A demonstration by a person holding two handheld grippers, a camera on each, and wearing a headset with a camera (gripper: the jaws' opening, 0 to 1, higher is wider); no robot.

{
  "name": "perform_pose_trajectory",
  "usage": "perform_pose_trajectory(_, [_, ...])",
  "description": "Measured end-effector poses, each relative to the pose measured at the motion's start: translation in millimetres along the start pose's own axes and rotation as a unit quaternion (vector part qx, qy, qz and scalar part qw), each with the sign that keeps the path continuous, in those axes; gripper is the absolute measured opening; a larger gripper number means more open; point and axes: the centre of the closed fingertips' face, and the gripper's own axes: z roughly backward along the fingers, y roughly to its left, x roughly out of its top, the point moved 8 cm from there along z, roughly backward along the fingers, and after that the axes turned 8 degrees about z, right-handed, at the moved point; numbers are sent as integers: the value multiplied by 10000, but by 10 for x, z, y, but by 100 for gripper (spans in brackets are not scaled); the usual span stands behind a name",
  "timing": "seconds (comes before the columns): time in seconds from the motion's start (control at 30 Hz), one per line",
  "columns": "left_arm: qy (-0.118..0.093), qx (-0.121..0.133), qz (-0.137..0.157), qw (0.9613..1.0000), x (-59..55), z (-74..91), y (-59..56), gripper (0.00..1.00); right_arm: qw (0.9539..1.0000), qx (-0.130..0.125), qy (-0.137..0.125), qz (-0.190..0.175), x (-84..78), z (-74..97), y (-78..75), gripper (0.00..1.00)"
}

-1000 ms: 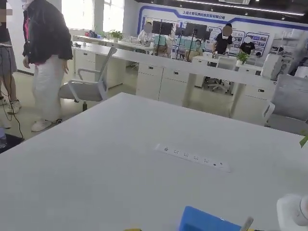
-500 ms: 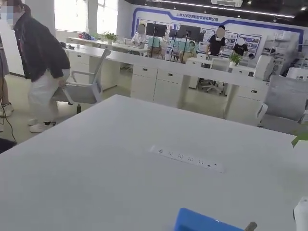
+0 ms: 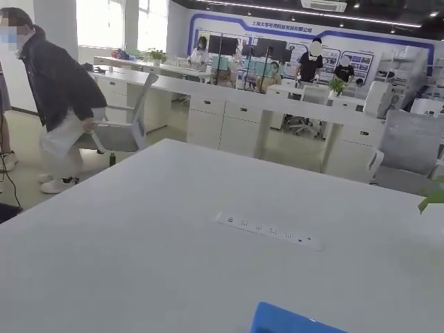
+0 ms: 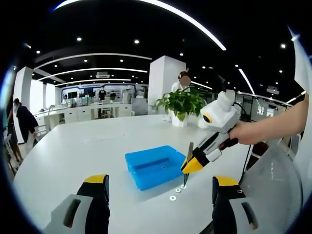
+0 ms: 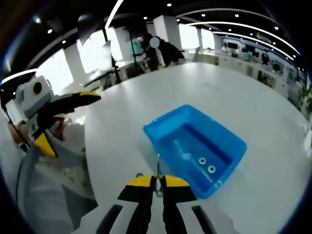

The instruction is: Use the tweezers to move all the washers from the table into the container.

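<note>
A blue container [image 5: 195, 146] sits on the white table [image 5: 122, 122], with two washers [image 5: 206, 165] lying in it. My right gripper [image 5: 156, 181] is shut on thin metal tweezers [image 5: 158, 168] at the container's near edge. In the left gripper view the right gripper [image 4: 194, 165] comes in from the right, with the tweezers [image 4: 187, 165] pointing down at three washers [image 4: 178, 190] on the table beside the container [image 4: 153, 165]. My left gripper [image 4: 161, 181] stands wide open with nothing between its fingers, back from the container. The container's corner [image 3: 291, 324] peeks in at the head view's bottom edge.
A white power strip [image 3: 269, 231] lies mid-table. A potted plant [image 4: 181, 105] stands at the table's far side in the left gripper view. A person [image 3: 55, 104] bends over a grey chair [image 3: 121, 135] off the table's left corner. Desks and people fill the room behind.
The head camera has tilted up, so less of the container shows and a gripper at the bottom right has left the picture. The person at the left has bent toward the chair.
</note>
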Motion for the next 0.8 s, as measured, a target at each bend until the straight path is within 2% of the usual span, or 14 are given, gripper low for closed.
perform_pose_trajectory(0.23, [-44, -7, 41, 10000, 9, 7, 6, 89, 10000, 46, 41, -28, -23, -43, 18, 4])
perform_pose_trajectory(0.8, [9, 3, 3, 10000, 1, 4, 1, 88, 9999, -1, 55, 99, -28, -41, 19, 4])
